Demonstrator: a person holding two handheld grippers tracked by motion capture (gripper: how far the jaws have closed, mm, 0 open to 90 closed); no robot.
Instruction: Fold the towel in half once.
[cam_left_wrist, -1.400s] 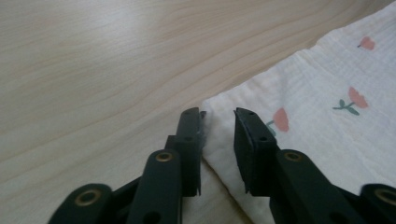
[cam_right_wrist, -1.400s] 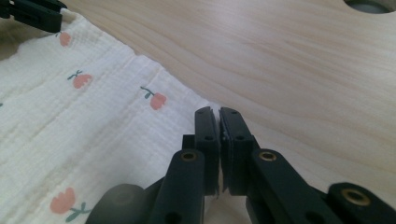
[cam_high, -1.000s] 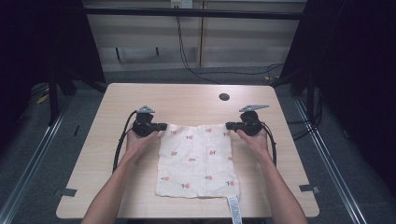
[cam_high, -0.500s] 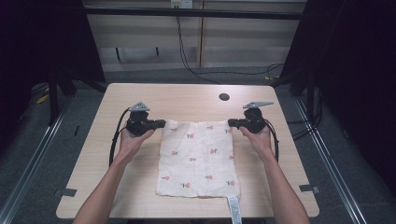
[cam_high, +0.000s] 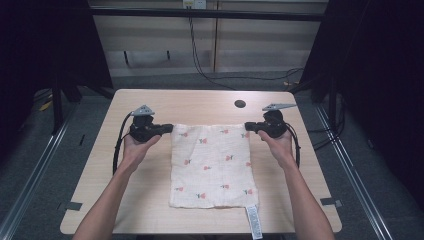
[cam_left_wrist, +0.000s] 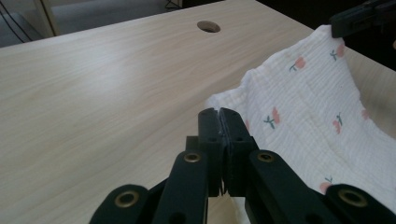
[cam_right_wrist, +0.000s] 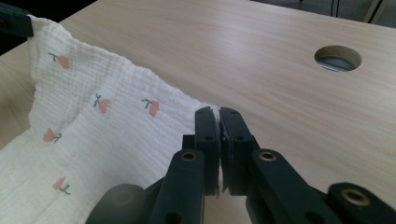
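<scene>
A cream cloth (cam_high: 210, 165) printed with small pink flowers lies on the wooden table (cam_high: 200, 102), and its far edge is raised off the surface. My left gripper (cam_high: 170, 128) is shut on the cloth's far left corner. My right gripper (cam_high: 248, 127) is shut on the far right corner. In the left gripper view, the jaws of the left gripper (cam_left_wrist: 218, 112) pinch the cloth (cam_left_wrist: 303, 102), with the right gripper (cam_left_wrist: 359, 16) far off at the other corner. In the right gripper view, the right gripper (cam_right_wrist: 218, 111) pinches the cloth (cam_right_wrist: 93, 116), and the left gripper (cam_right_wrist: 14, 21) shows at top left.
A round cable hole (cam_high: 240, 104) sits in the table near the far right. A white label (cam_high: 253, 220) hangs from the cloth's near right corner at the table's front edge. Dark floor and metal rails surround the table.
Both hands have risen a little with the cloth's far corners pinched, and the far edge has lifted off the table and pulled taut between them.
</scene>
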